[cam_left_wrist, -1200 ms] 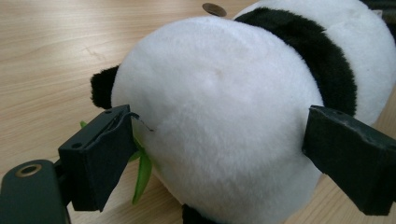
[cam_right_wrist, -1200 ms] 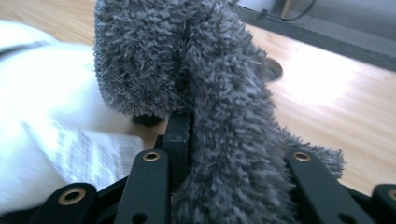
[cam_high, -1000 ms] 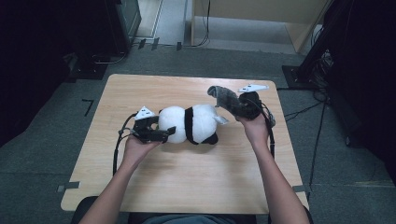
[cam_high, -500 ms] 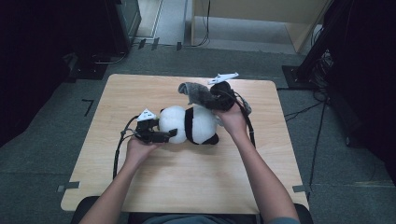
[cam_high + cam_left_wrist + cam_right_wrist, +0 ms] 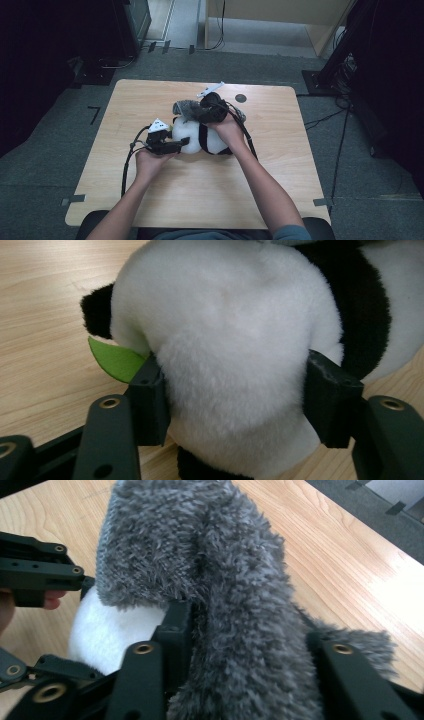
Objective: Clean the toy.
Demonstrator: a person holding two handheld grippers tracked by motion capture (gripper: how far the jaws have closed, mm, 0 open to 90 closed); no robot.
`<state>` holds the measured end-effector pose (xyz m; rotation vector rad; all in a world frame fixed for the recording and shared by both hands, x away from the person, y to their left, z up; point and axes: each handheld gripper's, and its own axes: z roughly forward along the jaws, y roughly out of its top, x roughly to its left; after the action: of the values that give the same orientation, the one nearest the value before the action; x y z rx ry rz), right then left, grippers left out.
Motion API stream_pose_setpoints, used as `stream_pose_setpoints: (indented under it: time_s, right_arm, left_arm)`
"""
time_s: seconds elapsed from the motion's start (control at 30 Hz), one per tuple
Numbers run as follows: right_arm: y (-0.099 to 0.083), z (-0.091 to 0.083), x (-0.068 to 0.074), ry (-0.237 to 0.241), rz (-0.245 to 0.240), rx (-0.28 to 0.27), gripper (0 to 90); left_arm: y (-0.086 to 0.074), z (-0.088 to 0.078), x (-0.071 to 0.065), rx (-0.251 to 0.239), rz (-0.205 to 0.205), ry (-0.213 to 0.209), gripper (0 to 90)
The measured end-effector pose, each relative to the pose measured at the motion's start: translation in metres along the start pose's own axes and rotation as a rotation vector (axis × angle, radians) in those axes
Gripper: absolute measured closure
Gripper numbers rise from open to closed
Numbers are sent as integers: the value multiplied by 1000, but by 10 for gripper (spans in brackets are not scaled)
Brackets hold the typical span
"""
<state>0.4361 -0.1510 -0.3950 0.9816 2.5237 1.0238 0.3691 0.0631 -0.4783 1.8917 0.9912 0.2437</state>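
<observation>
Two soft things sit at the middle of the scene: a plush panda (image 5: 202, 137) lying on the wooden surface (image 5: 150, 200), and a grey fuzzy cloth (image 5: 186, 109) held just above and behind its white head. In the left gripper view the panda (image 5: 235, 365) shows its white head up close, with a black ear at the left, a black band across the body at the right, and a green felt leaf (image 5: 116, 360) sticking out by the left jaw.

The left gripper (image 5: 176, 145) sits at the panda's head end, low on the surface. Its jaws have just been closing, and both pads (image 5: 150, 400) now press into the white fur from either side, so it grips the head.

The right gripper (image 5: 197, 111) comes in over the panda's back and carries the grey cloth. In the right gripper view the cloth (image 5: 225, 595) rises thick and shaggy between the two black jaws, draping over them, with the panda's white fur (image 5: 107, 630) just below it and the left gripper (image 5: 37, 575) beyond at the left. These jaws have just been opening, yet the cloth is clamped between them and hangs from them.

Around the toys the surface is light wood with rounded corners. A small dark round spot (image 5: 241, 98) lies on it behind the right gripper. Black cables (image 5: 129, 160) trail from both grippers toward the person's forearms.
</observation>
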Motion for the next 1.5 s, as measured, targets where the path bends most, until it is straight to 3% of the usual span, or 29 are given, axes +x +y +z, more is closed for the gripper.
stream_pose_setpoints:
  time_s: [0.07,0.2,0.23,0.3,0.37,0.47,0.57,0.67,0.77,0.9,1.03,1.5]
  right_arm:
    - [-1,2,1,-4,-7,-19,459]
    - [0,-7,-1,-5,14,-75,435]
    - [1,-10,-2,-5,21,-93,460]
    - [1,-13,-3,9,36,-93,601]
    - [2,-11,-1,-5,27,-44,707]
    - [9,-9,6,-22,7,-63,730]
    - [19,-4,11,16,31,-103,732]
    - [24,10,16,40,22,-70,733]
    - [20,22,16,26,2,-19,740]
    - [16,21,7,-5,2,0,746]
    - [7,12,-11,-45,17,37,750]
    - [-28,-31,-66,-140,91,52,754]
  left_arm:
    - [0,0,0,3,-6,1,390]
    - [0,-1,-1,11,-12,2,401]
    - [1,-1,-1,11,-14,2,403]
    - [1,-2,-1,12,-14,4,407]
    - [1,-2,-1,11,-18,8,406]
    - [1,-2,-1,10,-18,9,405]
    - [1,-2,-2,13,-19,9,405]
    - [1,-3,-2,18,-19,9,407]
    - [1,-2,0,27,-34,7,412]
    - [0,-2,-1,22,-37,9,425]
    - [0,-3,-1,21,-32,9,427]
    - [-1,-3,1,19,-35,3,423]
